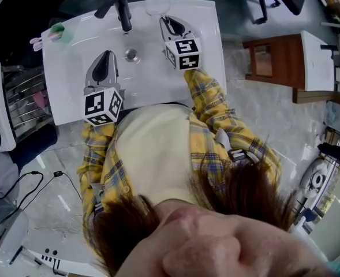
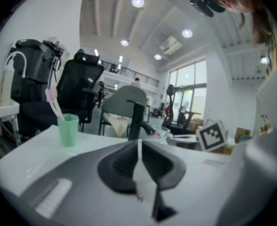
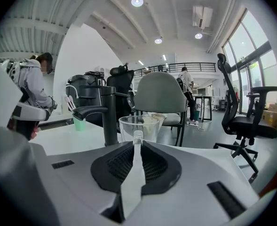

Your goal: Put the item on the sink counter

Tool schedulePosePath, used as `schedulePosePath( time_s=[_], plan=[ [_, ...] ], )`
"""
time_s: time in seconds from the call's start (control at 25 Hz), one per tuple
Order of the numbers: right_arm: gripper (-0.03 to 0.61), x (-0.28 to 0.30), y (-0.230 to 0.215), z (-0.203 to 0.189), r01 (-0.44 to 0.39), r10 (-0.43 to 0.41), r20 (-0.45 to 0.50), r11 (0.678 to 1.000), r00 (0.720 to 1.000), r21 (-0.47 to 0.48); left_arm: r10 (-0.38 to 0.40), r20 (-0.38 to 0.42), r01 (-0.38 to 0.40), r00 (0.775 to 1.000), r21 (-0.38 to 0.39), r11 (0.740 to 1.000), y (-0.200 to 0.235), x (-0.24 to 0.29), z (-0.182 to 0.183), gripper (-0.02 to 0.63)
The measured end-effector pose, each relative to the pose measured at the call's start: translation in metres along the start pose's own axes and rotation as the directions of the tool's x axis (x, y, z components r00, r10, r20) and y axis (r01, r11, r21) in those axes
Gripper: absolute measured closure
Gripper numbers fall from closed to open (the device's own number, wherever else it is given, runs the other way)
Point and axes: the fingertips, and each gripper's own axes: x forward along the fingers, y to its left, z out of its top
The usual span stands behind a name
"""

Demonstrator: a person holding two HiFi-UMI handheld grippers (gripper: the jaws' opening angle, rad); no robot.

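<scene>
Currently at the set-down step, close to done by judgement.

Item: glass [image 3: 150, 126], clear, upright, at the back edge of the white desk [image 1: 207, 33], just right of the faucet [image 1: 123, 10].

Right gripper [image 3: 137, 136]: jaws almost together, pinching the near wall of the glass at the rim, as far as the narrow view between them allows.

Left gripper [image 1: 106, 53]: jaws pressed together with nothing between, held over the basin beside the drain [image 1: 131, 55], apart from the glass.

Also present: green cup [image 2: 68, 130] with toothbrushes [image 2: 51, 100], at the desk's far left corner, well apart from the glass.

Next move, as a judgement: seat the base flat, spread the right jaws slowly, then draw straight back. Care needed to avoid dragging the rim, tipping the glass off the back edge or knocking the faucet.
</scene>
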Motion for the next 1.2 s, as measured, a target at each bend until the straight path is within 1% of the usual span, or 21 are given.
schedulePosePath(
  time_s=[0.56,0.68,0.76,0.8,0.88,0.96,1.2],
  plan=[
    [0.540,0.003,0.001,-0.007,-0.004,0.004,-0.017,1.000,1.000,-0.012,-0.019,0.004,0.019,1.000,-0.007,1.000,0.001,0.005,-0.002,0.589],
    [0.540,0.003,0.005,-0.009,-0.022,0.021,-0.039,0.999,0.999,-0.030,-0.023,0.005,0.023,1.000,-0.006,1.000,-0.002,0.003,-0.001,0.589],
    [0.520,0.004,0.008,-0.013,-0.041,0.039,-0.064,0.998,0.997,-0.037,-0.026,0.003,0.026,1.000,-0.006,1.000,-0.003,0.003,-0.002,0.589],
    [0.491,0.005,0.009,-0.015,-0.052,0.049,-0.073,0.998,0.996,-0.037,-0.027,0.002,0.027,1.000,-0.007,1.000,-0.004,0.003,-0.002,0.589],
    [0.411,0.004,0.012,-0.016,-0.070,0.067,-0.081,0.997,0.994,-0.036,-0.032,0.001,0.032,0.999,-0.009,0.999,-0.006,0.003,-0.003,0.589],
    [0.405,0.001,0.013,-0.014,-0.074,0.071,-0.077,0.997,0.995,-0.038,-0.038,-0.001,0.038,0.999,-0.008,0.999,-0.008,0.003,-0.004,0.589],
    [0.405,-0.013,0.009,-0.013,-0.049,0.047,-0.069,0.998,0.996,-0.027,-0.056,0.000,0.056,0.998,-0.002,0.998,-0.014,0.002,-0.005,0.589]
  ],
)
